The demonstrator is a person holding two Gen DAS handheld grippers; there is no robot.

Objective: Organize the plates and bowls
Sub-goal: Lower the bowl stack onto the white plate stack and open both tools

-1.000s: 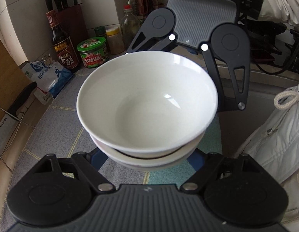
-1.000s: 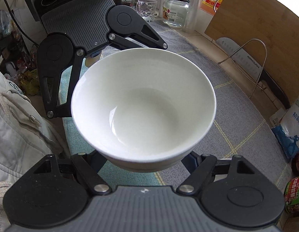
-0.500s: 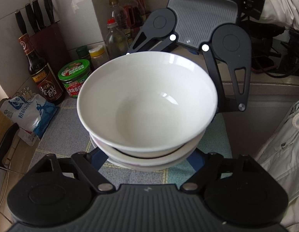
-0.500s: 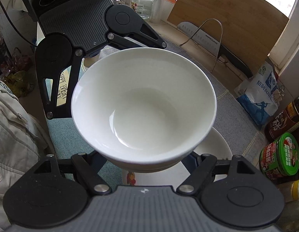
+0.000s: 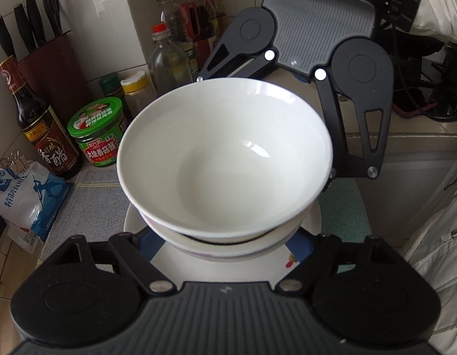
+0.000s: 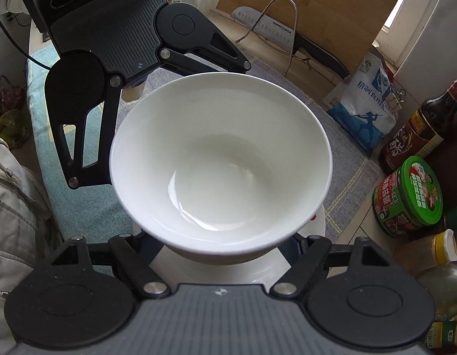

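Two nested white bowls hang over the counter: the top bowl sits in a lower bowl. My left gripper is shut on the stack from the near side; its fingertips are hidden under the rim. From the opposite side my right gripper grips the same stack, whose top bowl fills its view. Each view shows the other gripper's grey body across the bowls. Directly below lies a white plate with a small flower print.
Along the tiled wall stand a knife block, a soy sauce bottle, a green-lidded jar and oil bottles. A salt bag lies nearby. A cutting board and cleaver lean behind. A person's white jacket is close.
Both grippers carried the bowl stack across the counter toward the bottles and jar. The white plate has come into view and now lies right under the stack.
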